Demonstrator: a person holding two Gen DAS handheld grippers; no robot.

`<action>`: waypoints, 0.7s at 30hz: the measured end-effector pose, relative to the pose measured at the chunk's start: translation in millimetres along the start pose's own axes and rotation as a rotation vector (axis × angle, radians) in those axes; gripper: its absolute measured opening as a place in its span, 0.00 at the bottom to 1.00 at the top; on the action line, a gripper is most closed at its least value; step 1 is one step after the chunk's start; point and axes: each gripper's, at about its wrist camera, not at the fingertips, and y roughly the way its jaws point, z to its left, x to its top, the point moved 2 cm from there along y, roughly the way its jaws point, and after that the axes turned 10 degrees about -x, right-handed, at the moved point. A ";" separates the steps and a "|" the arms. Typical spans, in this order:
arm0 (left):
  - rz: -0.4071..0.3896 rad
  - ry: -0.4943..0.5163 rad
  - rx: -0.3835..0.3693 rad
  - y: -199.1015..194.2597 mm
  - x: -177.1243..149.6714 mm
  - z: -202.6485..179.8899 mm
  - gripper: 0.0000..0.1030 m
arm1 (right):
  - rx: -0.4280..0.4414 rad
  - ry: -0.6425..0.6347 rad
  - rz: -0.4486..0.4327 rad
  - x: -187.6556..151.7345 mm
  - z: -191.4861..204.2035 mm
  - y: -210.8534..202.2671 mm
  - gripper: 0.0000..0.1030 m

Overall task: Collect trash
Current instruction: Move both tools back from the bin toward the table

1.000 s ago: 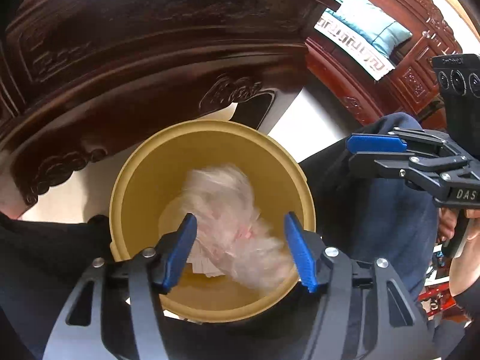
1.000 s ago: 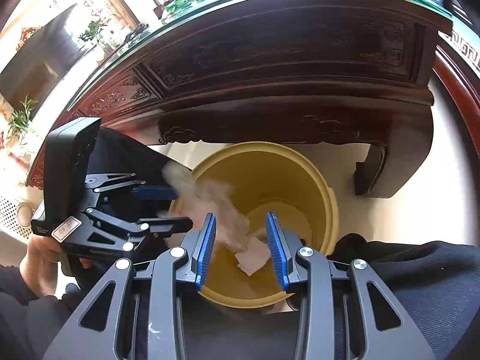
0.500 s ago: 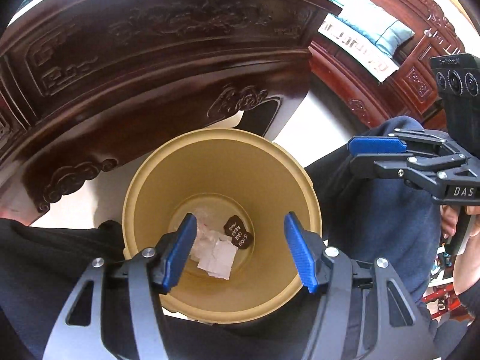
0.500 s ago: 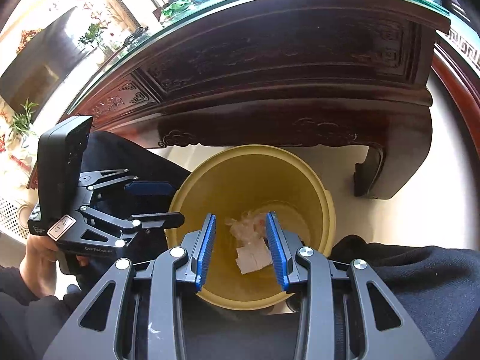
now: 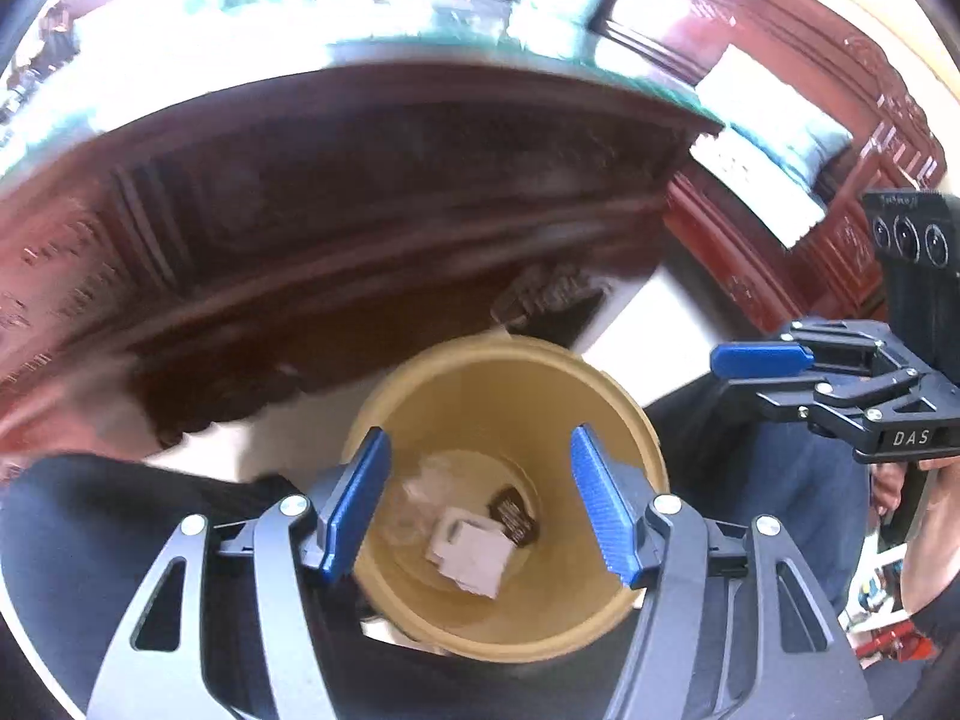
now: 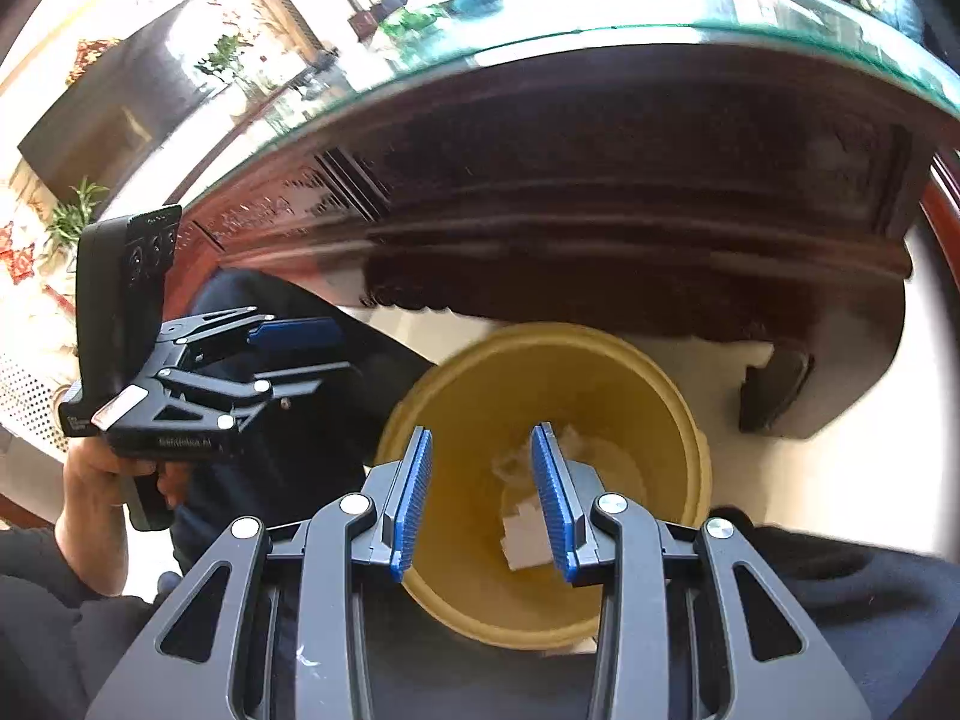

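The left gripper [image 5: 480, 504] hangs over the yellow bin [image 5: 606, 384] with its blue pads spread wide and nothing between them. The right gripper [image 6: 483, 495] is poised above the same bin [image 6: 672, 396], its pads parted to a narrower gap, likewise holding nothing. Down on the bin's floor lie a folded white paper [image 5: 471, 552], a dark brown wrapper [image 5: 513, 513] just beside it, and a crumpled clear plastic scrap [image 5: 420, 492] on the other side; the scrap is blurred. The bin stands on a pale floor [image 6: 852, 456] close to a dark carved wooden table [image 6: 600, 192] with a glass top, between the person's dark-clothed knees. A red wooden bench [image 5: 780, 138] with cushions stands further off.
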 end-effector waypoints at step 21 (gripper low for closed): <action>-0.401 -0.073 0.244 -87.5 187.6 68.5 0.96 | -0.029 -0.019 -0.343 196.9 11.5 -36.2 0.63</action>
